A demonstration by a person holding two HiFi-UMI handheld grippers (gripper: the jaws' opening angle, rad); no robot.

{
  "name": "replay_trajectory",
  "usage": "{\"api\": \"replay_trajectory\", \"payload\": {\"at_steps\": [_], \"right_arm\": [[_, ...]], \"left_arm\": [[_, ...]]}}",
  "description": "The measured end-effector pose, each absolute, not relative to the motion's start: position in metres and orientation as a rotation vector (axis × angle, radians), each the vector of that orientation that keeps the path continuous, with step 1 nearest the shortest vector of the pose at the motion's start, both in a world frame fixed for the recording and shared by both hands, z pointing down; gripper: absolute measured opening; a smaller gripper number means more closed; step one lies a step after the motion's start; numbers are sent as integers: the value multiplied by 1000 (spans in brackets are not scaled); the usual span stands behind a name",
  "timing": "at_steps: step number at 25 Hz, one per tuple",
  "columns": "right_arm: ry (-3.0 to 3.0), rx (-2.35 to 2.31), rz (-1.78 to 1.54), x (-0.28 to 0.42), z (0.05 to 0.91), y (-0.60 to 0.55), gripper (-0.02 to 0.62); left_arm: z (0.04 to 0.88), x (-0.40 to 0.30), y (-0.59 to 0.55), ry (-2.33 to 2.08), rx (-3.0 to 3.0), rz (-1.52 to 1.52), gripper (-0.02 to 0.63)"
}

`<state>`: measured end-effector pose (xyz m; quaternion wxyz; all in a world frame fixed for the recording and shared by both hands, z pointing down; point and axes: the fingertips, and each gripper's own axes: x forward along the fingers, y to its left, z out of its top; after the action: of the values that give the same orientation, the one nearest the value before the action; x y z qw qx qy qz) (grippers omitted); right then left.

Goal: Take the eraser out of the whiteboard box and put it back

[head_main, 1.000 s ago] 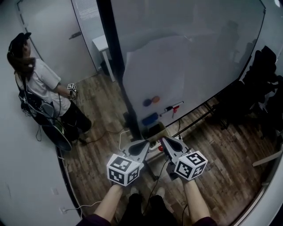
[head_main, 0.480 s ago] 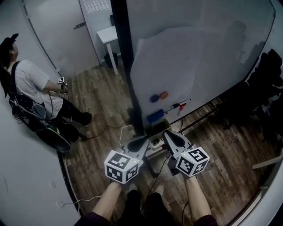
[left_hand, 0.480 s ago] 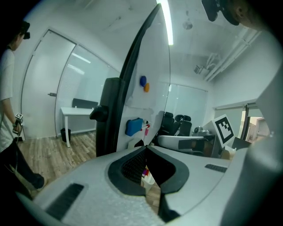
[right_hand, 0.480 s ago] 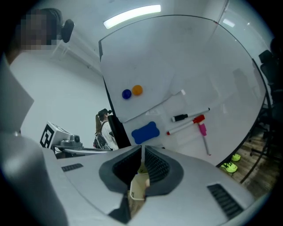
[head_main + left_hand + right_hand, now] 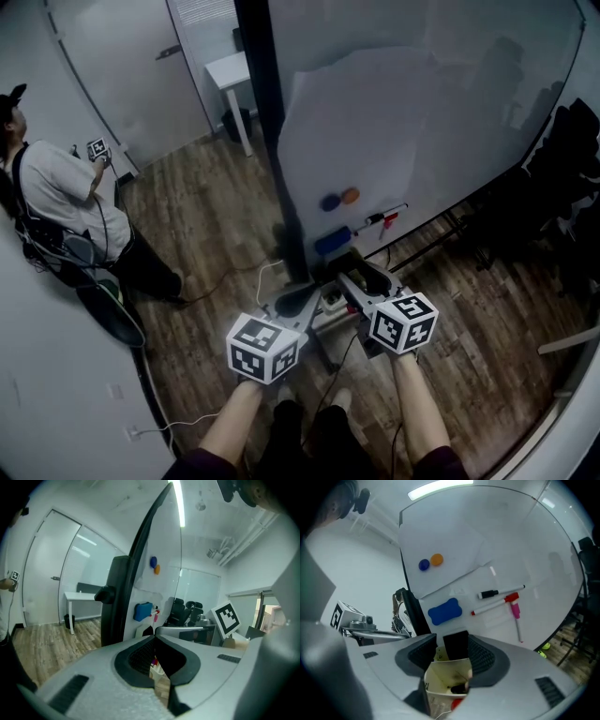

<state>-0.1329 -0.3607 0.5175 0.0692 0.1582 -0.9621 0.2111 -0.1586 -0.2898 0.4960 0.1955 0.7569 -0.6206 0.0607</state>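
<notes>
Whiteboard (image 5: 450,112), wood floor (image 5: 206,220), white desk (image 5: 228,70), cream box (image 5: 440,677)

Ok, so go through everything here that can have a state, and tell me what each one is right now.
Left gripper: shut, empty.
Right gripper: open, jaws either side of the black block.
Black block: upright in the box, probably the eraser.
Whiteboard box: open-topped, small items inside.
Blue eraser: stuck on the whiteboard.
Red-capped marker: capped, on the board.
</notes>
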Motion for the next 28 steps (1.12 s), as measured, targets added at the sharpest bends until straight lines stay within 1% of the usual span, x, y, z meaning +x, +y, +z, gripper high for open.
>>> {"api": "replay_trajectory", "payload": {"at_steps": [3,9,17,19,28], "right_arm": [[-2872,489,628,-139,521,-365,216],[-2816,489,540,-153,528,-368,245],[-2740,508,463,-162,535,-373,245],[-2739,518,454,-162,535,-374,236],[-2801,559,479,-156,522,-371,227]], "left_arm": [[499,-159,-289,-1736,2115,169,5],[503,-163,-285,-1736,2105,169,5],[508,-169,-282,-1735,2086,164,5],[508,-169,-281,-1736,2086,163,5],[498,-170,-279,-1742,2096,154,5]]}}
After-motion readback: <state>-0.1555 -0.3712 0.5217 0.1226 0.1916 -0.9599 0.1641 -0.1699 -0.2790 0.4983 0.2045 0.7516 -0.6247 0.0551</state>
